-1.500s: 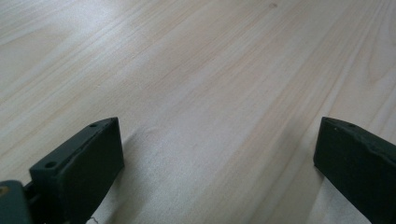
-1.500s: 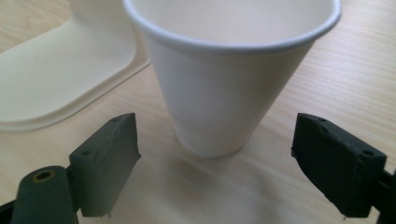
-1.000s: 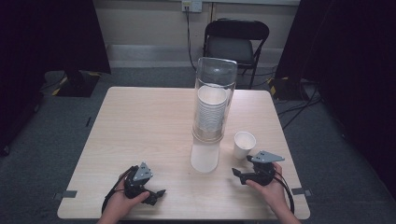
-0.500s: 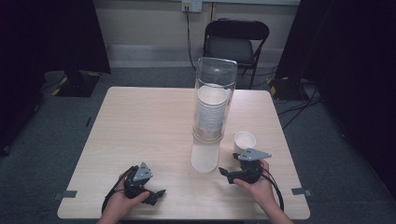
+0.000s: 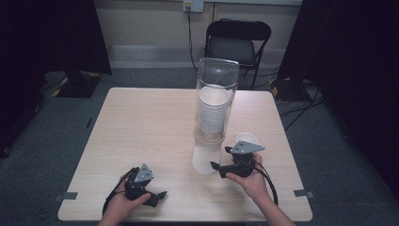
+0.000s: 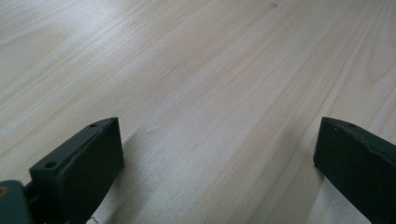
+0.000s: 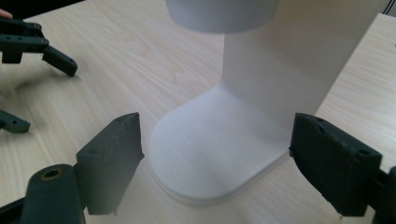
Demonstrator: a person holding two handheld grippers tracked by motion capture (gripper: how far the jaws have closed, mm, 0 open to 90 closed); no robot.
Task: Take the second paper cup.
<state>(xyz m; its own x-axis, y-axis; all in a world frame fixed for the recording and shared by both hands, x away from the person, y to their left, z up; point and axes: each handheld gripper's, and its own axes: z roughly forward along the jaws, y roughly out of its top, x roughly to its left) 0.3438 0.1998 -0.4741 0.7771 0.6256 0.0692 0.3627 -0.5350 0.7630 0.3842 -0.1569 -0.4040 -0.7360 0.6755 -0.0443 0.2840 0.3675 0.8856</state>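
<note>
Dispenser (image 5: 214, 117) of clear plastic standing upright near the middle of the table (image 5: 141, 122), its long axis vertical, domed top toward the ceiling and open mouth facing down. Inside it a stack of white cups (image 5: 211, 113) runs along the same axis. A white stand (image 5: 205, 157) carries the tube; in the right gripper view this stand (image 7: 219, 149) shows a flat rounded foot lying on the wood and a curved back wall rising from it, with the rim of the lowest cup (image 7: 219, 14) hanging above the foot.

Right gripper (image 5: 217, 167) held just to the right of the stand's foot, near the front of the table, and aimed leftward at it. Its jaws stand apart with nothing between the pads; in its own view they frame the foot from either side without touching it.

Single cup (image 5: 246, 139) standing upright on the table, mouth up, just behind the right gripper and just beside the stand.

Left gripper (image 5: 157, 197) lying low at the front left of the table, well apart from the dispenser, pointing right. Its jaws are spread wide over bare wood, as its own view shows. The right gripper view also catches it (image 7: 42, 46) at upper left, jaws apart.
</note>
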